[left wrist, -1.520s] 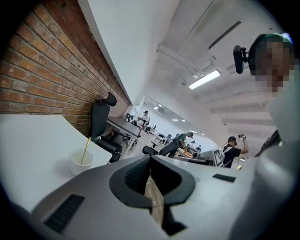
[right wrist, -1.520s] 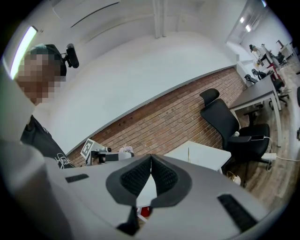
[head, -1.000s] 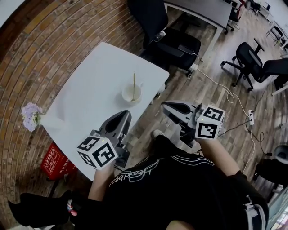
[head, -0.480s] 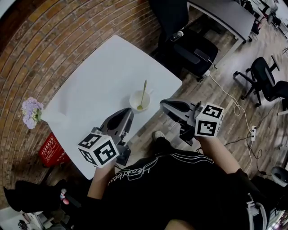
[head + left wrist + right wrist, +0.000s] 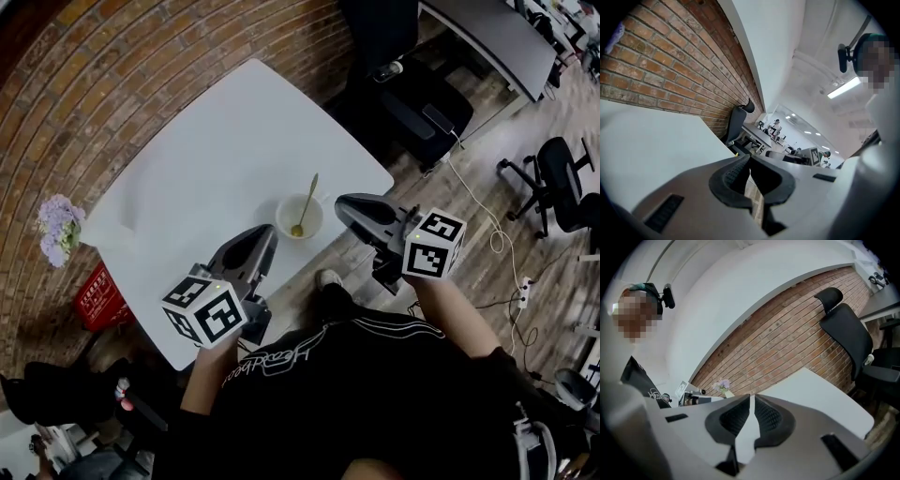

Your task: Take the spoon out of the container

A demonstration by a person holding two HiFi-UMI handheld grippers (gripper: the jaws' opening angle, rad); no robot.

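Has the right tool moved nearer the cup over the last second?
Yes. Judged against the cup on the table, the right tool has closed in from the right; the gap between them is narrower.

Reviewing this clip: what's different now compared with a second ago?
The view has swung over the table, so the cup with the spoon now sits nearer both grippers, close beside the right gripper. Nothing was grasped or released. Unchanged: spoon standing in the cup, left gripper and right gripper shut, empty, side by side.
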